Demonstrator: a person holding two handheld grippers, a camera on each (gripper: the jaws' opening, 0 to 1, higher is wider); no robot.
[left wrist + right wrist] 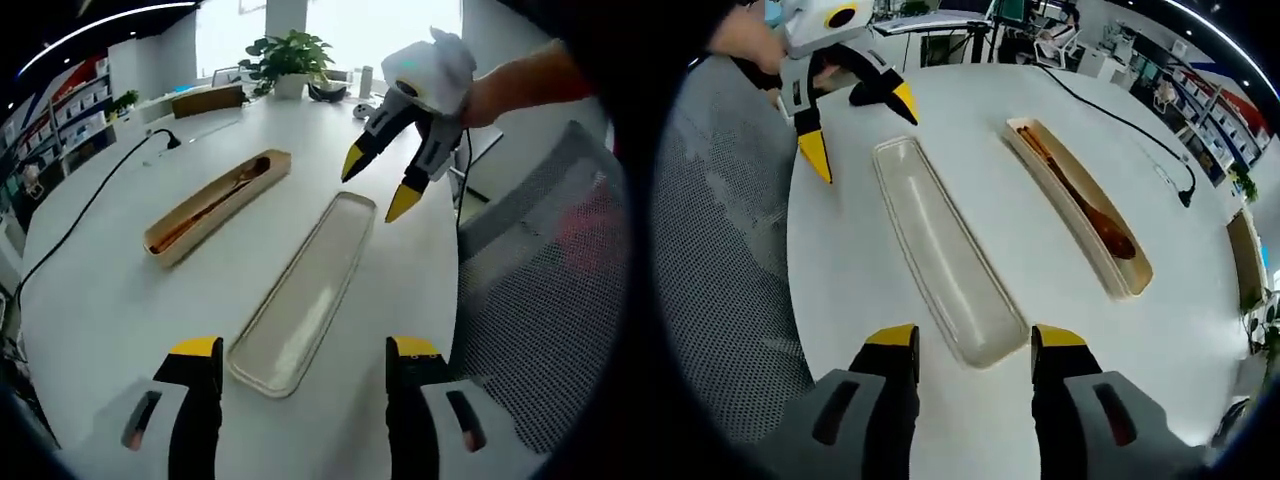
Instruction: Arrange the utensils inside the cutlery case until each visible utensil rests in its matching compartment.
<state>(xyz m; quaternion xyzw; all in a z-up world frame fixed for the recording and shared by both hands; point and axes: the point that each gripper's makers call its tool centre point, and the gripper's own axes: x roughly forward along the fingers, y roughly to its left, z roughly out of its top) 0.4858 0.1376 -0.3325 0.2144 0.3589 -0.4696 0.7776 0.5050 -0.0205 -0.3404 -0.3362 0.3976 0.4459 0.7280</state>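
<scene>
1. Big round white table (110, 300), with a black power cable (80, 215) snaking across it.
2. Grey mesh office chair (540, 310) tucked right beside the table edge.
3. Leafy green potted plant (288, 55) on the far side, bright windows behind it.
4. Shelves (60, 115) along the wall, curved ceiling light strip overhead.

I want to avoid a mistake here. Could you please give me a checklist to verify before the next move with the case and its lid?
1. Left gripper open: ok, jaws apart at one end of the clear lid.
2. Right gripper open: ok, jaws apart at the lid's other end.
3. Lid off the tan case: ok, it lies beside the case on the white table.
4. Wooden spoon in the case: ok.
5. Other utensils and their compartments: cannot tell.
6. Black cable away from the case: ok.
</scene>
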